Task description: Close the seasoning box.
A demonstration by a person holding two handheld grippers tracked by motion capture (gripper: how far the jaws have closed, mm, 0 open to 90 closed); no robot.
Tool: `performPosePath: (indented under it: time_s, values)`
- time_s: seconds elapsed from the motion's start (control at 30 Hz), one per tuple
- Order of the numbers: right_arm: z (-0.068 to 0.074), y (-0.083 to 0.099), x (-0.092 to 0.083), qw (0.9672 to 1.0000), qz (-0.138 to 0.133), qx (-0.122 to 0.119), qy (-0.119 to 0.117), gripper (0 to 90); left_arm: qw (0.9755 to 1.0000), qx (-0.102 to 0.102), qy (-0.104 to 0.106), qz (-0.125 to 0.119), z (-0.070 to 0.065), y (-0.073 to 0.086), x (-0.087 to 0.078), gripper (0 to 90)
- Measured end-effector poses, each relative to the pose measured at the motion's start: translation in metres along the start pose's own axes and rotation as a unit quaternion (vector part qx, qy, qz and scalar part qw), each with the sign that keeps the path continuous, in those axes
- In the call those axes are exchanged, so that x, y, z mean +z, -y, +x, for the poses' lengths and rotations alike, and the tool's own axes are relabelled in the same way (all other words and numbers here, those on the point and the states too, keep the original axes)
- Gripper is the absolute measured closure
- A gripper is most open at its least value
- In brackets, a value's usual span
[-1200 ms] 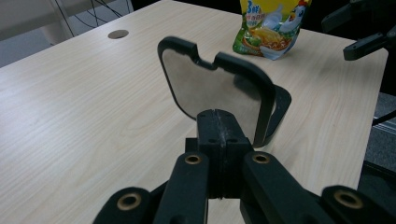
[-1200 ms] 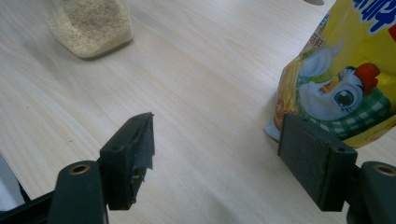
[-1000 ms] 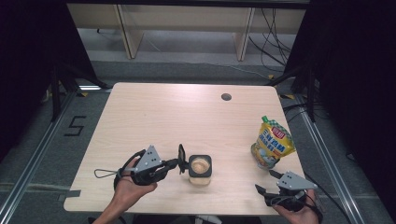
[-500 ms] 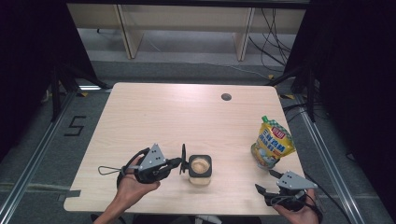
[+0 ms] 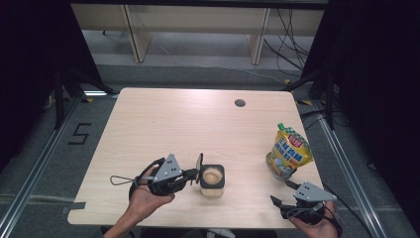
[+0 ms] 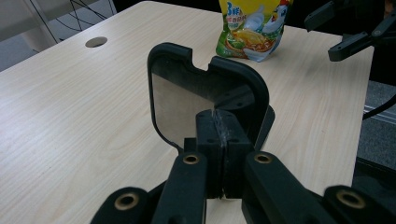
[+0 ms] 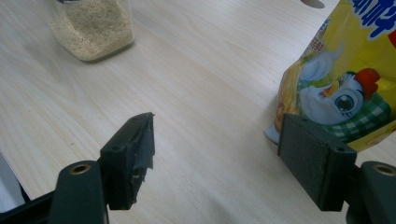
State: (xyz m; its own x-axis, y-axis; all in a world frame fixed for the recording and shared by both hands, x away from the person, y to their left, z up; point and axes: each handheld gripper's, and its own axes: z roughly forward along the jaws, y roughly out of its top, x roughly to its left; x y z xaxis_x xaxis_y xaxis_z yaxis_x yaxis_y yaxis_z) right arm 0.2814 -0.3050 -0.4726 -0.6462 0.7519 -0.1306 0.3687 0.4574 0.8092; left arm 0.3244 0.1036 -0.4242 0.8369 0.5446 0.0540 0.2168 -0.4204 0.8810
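The left gripper (image 5: 194, 174) was clamped on the edge of a black lid (image 6: 205, 93), its jaws pressed together on the lid's lower rim in the left gripper view. From above, the lid (image 5: 199, 167) stood on edge just to the left of the open jar (image 5: 212, 179), which sat near the front edge of the table (image 5: 163, 119) with pale grain inside it. Whether the lid was hinged to the jar or already free of it, the high view was too small to show.

The right gripper (image 5: 286, 194) rested at the front right corner with its jaws wide apart and nothing between them. The yellow pouch (image 5: 288, 156) stood upright just beyond it, well apart from the jar; in the right gripper view the pouch (image 7: 345, 79) rose close behind the right-hand jaw.

The step in hand seemed to be getting the lid clear of the jar so the pouch could be brought over. To do it well, the grip needed to stay firm on that thin rim, since a flat lid pinched at one edge could swing or slip. The lid was best carried away to the left and laid flat on bare table, without knocking the jar, which was light and could tip and spill. The right gripper should take the pouch around its middle, squarely, so it stayed upright.
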Motion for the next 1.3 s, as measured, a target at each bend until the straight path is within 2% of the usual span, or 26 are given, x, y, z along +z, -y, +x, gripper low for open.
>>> performPosePath:
  time_s: [0.1, 0.13, 0.27, 0.4, 0.7, 0.77, 1.03, 1.07, 1.1, 1.13, 1.17, 1.2, 1.27, 1.3]
  values:
    - [0.0, 0.0, 0.0, 1.0, 0.0, -0.001, 0.001, 28.4, 1.0, -0.006, 0.004, -0.001, -0.001, 0.0, 0.001, 88.0]
    - [0.0, 0.0, 0.0, 1.0, 0.0, 0.0, 0.0, 28.4, 1.0, 0.003, 0.003, 0.002, -0.001, 0.0, 0.001, 88.0]
    - [0.0, 0.0, 0.0, 1.0, -0.001, -0.001, 0.0, 28.4, 1.0, 0.0, 0.004, 0.001, -0.002, 0.0, 0.002, 87.8]
    - [0.002, 0.0, 0.0, 1.0, 0.003, 0.008, 0.0, 28.4, 1.0, 0.001, 0.006, 0.002, -0.003, 0.0, 0.004, 87.7]
    - [0.0, 0.0, 0.001, 1.0, 0.0, -0.005, -0.003, 28.4, 0.9998, 0.004, 0.017, 0.008, -0.005, -0.001, 0.011, 87.3]
    - [0.0, 0.0, 0.002, 1.0, -0.001, -0.009, -0.002, 28.4, 0.9998, 0.001, 0.014, 0.01, -0.006, -0.001, 0.012, 87.3]
    - [0.0, 0.0, 0.001, 1.0, 0.0, -0.007, -0.002, 28.4, 0.9995, 0.006, 0.026, 0.019, -0.009, -0.001, 0.022, 87.2]
    - [0.0, 0.0, 0.001, 1.0, 0.0, -0.007, -0.002, 28.4, 0.9994, 0.011, 0.024, 0.022, -0.01, -0.001, 0.024, 87.1]
    - [0.0, 0.0, 0.001, 1.0, 0.0, -0.007, -0.002, 28.4, 0.9995, 0.002, 0.025, 0.019, -0.011, 0.001, 0.026, 87.1]
    - [0.0, 0.0, 0.001, 1.0, 0.0, -0.007, -0.002, 28.4, 0.9994, 0.008, 0.027, 0.021, -0.011, 0.001, 0.028, 87.0]
    - [0.0, 0.0, 0.001, 1.0, 0.0, -0.006, -0.002, 28.4, 0.9991, 0.005, 0.029, 0.03, -0.012, 0.002, 0.03, 86.9]
    - [0.0, 0.0, 0.001, 1.0, 0.0, -0.006, -0.002, 28.4, 0.999, 0.007, 0.032, 0.03, -0.012, 0.003, 0.032, 86.7]
    - [0.0, 0.0, 0.001, 1.0, -0.001, -0.007, -0.002, 28.4, 0.9989, -0.002, 0.037, 0.028, -0.013, 0.005, 0.037, 86.6]
    - [0.0, 0.0, 0.001, 1.0, -0.001, -0.007, -0.002, 28.4, 0.9988, 0.002, 0.035, 0.035, -0.013, 0.004, 0.036, 86.5]
